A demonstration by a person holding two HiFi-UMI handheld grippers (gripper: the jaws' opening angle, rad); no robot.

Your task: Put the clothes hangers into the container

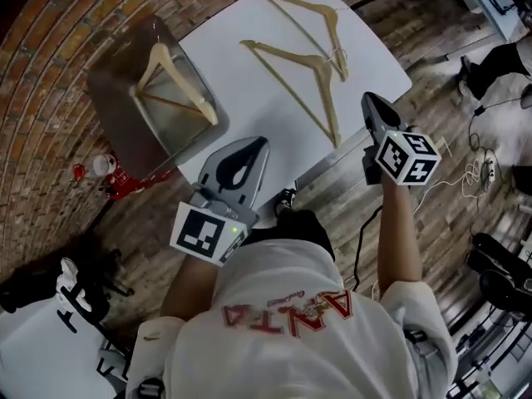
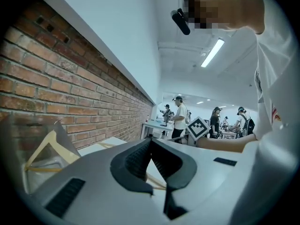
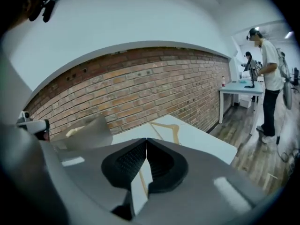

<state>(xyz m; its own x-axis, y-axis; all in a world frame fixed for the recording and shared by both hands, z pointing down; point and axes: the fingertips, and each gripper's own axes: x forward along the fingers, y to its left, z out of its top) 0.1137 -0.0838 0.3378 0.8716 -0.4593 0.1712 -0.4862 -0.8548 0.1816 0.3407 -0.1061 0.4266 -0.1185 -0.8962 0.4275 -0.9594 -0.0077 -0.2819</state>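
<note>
My left gripper [image 1: 252, 148] and right gripper [image 1: 369, 100] are both pressed together and empty at the near edge of the table [image 1: 233, 110]. One hanger [image 1: 184, 83] already lies in the container [image 1: 108, 73] on the left. I judge the nearer hanger [image 1: 327, 98] is next, before the far hanger [image 1: 291, 0], and it calls for spreading the right jaws around its arm.

Hangers [image 1: 327, 106]: pale tan wood
Table [image 1: 241, 115]: white
Container [image 1: 112, 98]: smoky translucent grey
Wall [image 2: 70, 93]: red-brown brick, pale mortar
Floor [image 1: 449, 148]: brown planks
Left claw [image 2: 151, 142], right claw [image 3: 146, 140]: grey, black pads
Cube [image 1: 407, 158]: black-and-white squares
</note>
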